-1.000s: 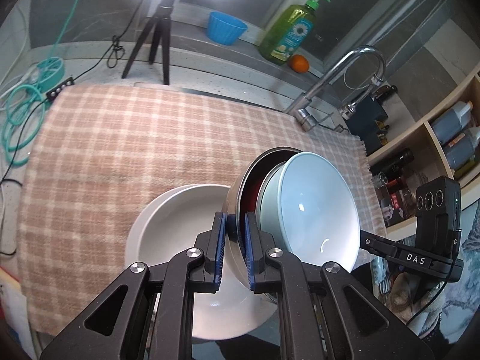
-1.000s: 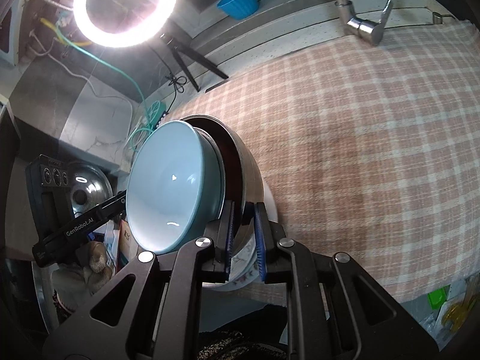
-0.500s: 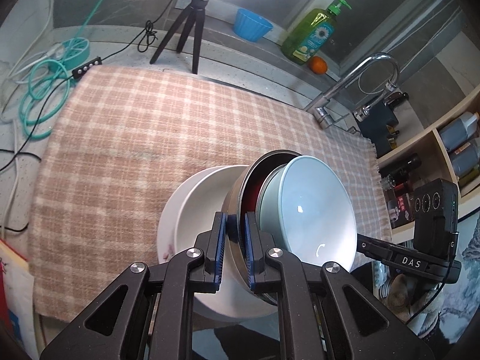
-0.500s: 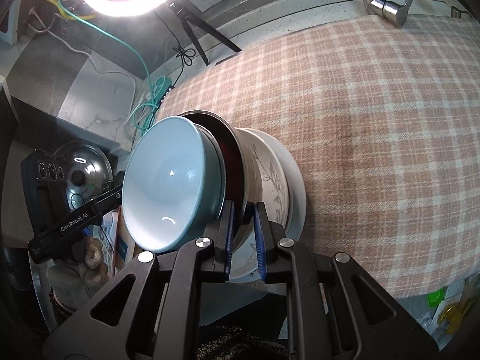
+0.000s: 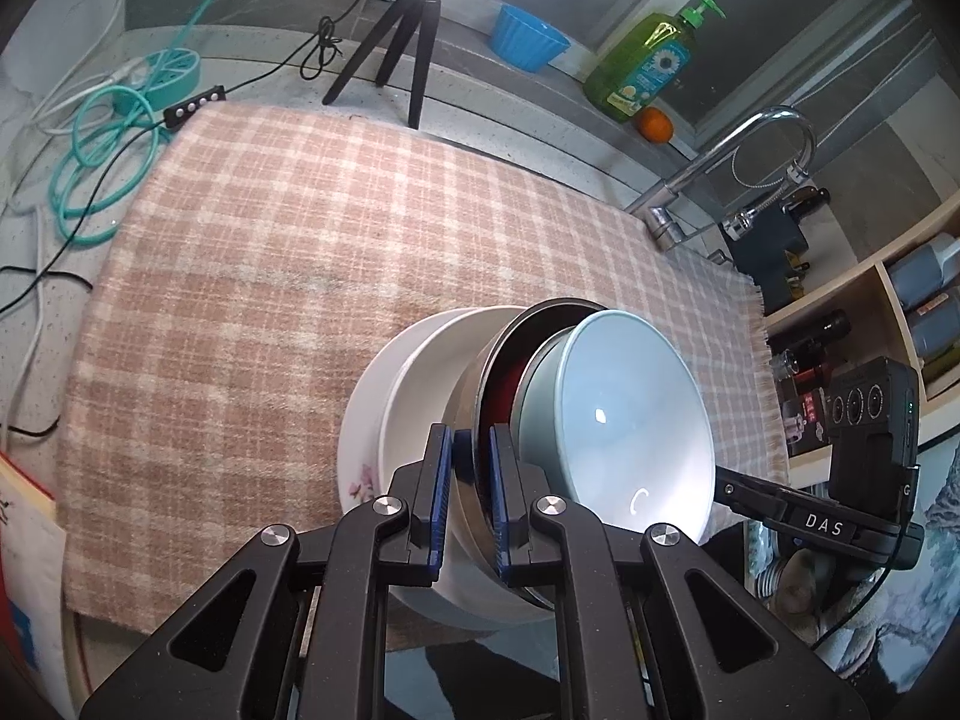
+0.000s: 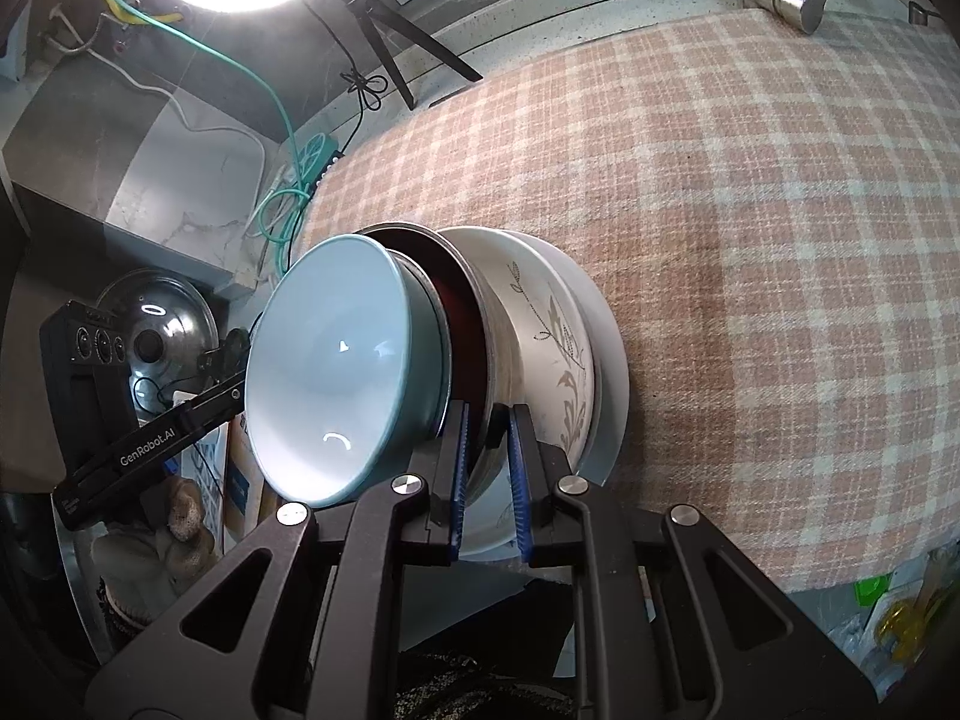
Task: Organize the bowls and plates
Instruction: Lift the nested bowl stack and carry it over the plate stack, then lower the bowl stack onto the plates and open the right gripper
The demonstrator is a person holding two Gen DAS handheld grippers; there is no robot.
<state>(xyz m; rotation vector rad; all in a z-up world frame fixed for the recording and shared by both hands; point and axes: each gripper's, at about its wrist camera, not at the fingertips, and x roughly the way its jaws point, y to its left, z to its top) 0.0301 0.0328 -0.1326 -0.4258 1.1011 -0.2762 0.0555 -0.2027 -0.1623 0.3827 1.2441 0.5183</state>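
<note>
A steel bowl (image 5: 471, 384) with a dark red inside carries a pale blue bowl (image 5: 612, 414) nested in it. My left gripper (image 5: 468, 480) is shut on its near rim. In the right wrist view my right gripper (image 6: 486, 468) is shut on the opposite rim of the steel bowl (image 6: 501, 360), and the blue bowl (image 6: 336, 372) faces left. Just behind the held pair, a white bowl (image 5: 420, 390) with a leaf pattern (image 6: 540, 324) sits in a white plate (image 6: 615, 372) on the plaid cloth (image 5: 270, 276). Whether the steel bowl touches the white one is unclear.
At the back stand a ring light's tripod (image 5: 408, 36), a blue cup (image 5: 528, 42), a green soap bottle (image 5: 648, 60) and an orange (image 5: 654, 123). The faucet (image 5: 738, 156) is at the right, coiled teal cable (image 5: 102, 162) at the left, and shelves with bottles (image 5: 924, 300) at far right.
Both grippers have carried the nested steel and blue bowls down and forward over the cloth. The white bowl and plate now show more fully behind them. Both grips stayed shut.
</note>
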